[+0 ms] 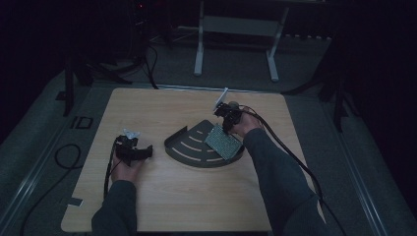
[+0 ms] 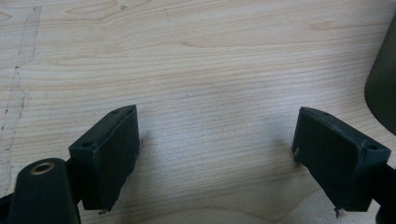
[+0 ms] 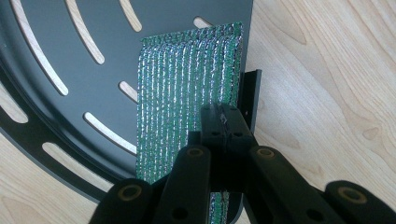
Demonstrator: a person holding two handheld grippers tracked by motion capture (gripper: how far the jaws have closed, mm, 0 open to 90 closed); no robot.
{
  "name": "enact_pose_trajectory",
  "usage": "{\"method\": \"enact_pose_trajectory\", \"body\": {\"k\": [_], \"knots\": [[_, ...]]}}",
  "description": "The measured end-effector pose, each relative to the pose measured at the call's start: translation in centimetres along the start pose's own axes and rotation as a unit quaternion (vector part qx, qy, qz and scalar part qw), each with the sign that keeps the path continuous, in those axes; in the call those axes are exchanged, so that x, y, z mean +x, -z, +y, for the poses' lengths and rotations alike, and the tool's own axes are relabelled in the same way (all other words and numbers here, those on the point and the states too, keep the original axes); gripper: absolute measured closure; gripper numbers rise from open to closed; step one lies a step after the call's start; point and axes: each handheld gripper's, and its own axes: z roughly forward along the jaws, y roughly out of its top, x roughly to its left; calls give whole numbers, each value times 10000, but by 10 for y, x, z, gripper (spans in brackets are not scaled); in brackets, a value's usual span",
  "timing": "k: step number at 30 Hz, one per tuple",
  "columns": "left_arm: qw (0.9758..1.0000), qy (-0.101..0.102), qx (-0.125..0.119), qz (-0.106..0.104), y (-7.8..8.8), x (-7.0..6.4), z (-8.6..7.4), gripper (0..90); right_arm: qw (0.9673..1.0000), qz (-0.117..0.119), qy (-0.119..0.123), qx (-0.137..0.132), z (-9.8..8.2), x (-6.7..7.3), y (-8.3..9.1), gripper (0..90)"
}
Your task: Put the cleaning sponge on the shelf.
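A dark fan-shaped tray (image 1: pixel 189 145) with curved slots lies in the middle of the wooden table (image 1: pixel 162 201). A green board (image 1: pixel 223 142) with a shiny dotted surface rests tilted over the tray's right part. My right gripper (image 1: pixel 227 118) is shut on that board's edge. In the right gripper view the closed jaws (image 3: pixel 223 114) pinch the green board (image 3: pixel 187 88) above the slotted tray (image 3: pixel 70 93). My left gripper (image 1: pixel 142 152) sits low on the table left of the tray. It stands open (image 2: pixel 217 126) over bare wood, with the tray's edge (image 2: pixel 385 84) at the right.
A white metal stand (image 1: pixel 236 39) is on the floor beyond the table's far edge. Dark legs and cables (image 1: pixel 64 157) lie on the grey floor at the left. The room around the table is dark.
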Motion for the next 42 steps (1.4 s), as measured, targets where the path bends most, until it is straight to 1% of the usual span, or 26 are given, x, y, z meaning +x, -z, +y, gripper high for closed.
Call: {"method": "enact_pose_trajectory", "body": {"k": [9, 14, 19, 25, 27, 31, 36, 42], "knots": [[10000, 5, -5, -1, 0, 0, 0, 153, 10000, -19, -20, 11, 1, -1, -4, 894], [10000, 3, -5, -1, 0, 0, 0, 153, 9998, 11, -173, 7, -3, -8, -8, 894], [10000, 4, -5, -1, 0, 0, 0, 153, 9997, 57, -250, -39, -7, -12, -10, 892], [10000, 3, -4, -1, 0, 0, 0, 153, 9997, 72, -216, -65, -7, -12, -11, 889], [10000, 3, -5, -1, 0, 0, 0, 153, 9997, 68, -236, -21, -6, -11, -12, 896], [10000, 5, -6, -2, 0, 0, 0, 153, 9998, 56, -204, -19, -6, -11, -14, 897], [10000, 4, -6, -2, 0, 0, 0, 153, 9997, 63, -228, -61, -7, -13, -11, 895], [10000, 4, -6, -2, 0, 0, 0, 153, 9993, 57, -342, -161, -11, -17, -6, 821]]}}
